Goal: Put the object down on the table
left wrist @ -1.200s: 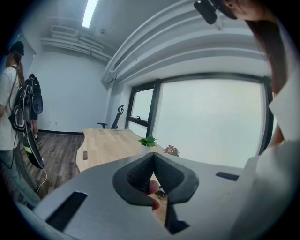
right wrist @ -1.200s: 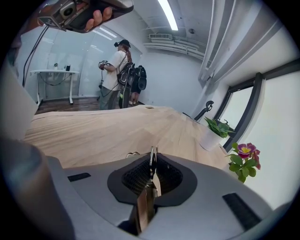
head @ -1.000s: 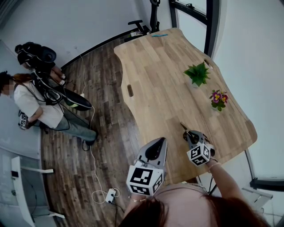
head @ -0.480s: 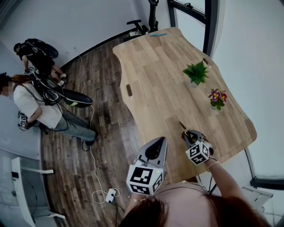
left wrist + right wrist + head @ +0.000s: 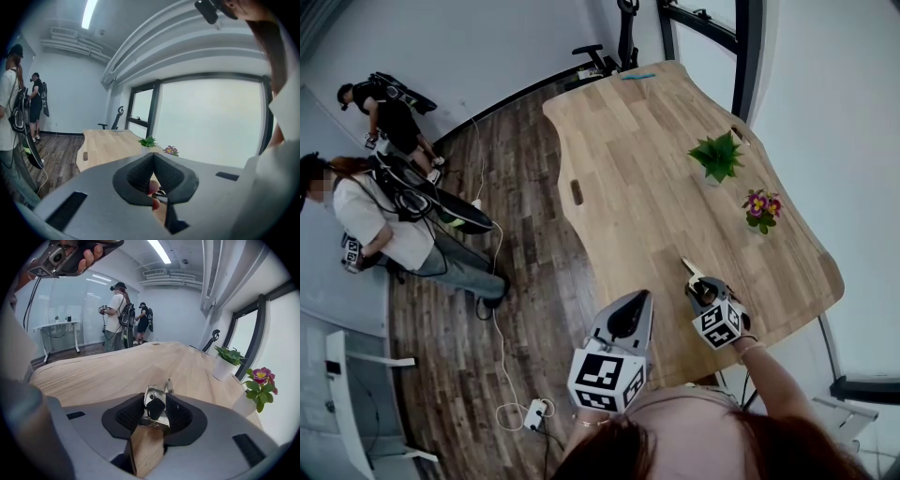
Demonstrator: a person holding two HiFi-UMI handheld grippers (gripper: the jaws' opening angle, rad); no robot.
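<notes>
Your right gripper [image 5: 697, 285] has just been opening its jaws, which now stand apart with the metal tool [image 5: 154, 407] between them. It seems free of the pads, though the fit looks too close to be sure. Draw straight back along the jaws, low and slow, so neither pad drags it. The tool sits near the table's [image 5: 647, 169] near edge, its thin tip poking out past the fingertips.

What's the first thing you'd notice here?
The big pale wooden table fills the middle, with a green leafy pot plant and a pink-flowered pot plant near its right edge. At its near edge the right gripper, whose fingers have just been opening, has a shiny metal tool between them.
</notes>
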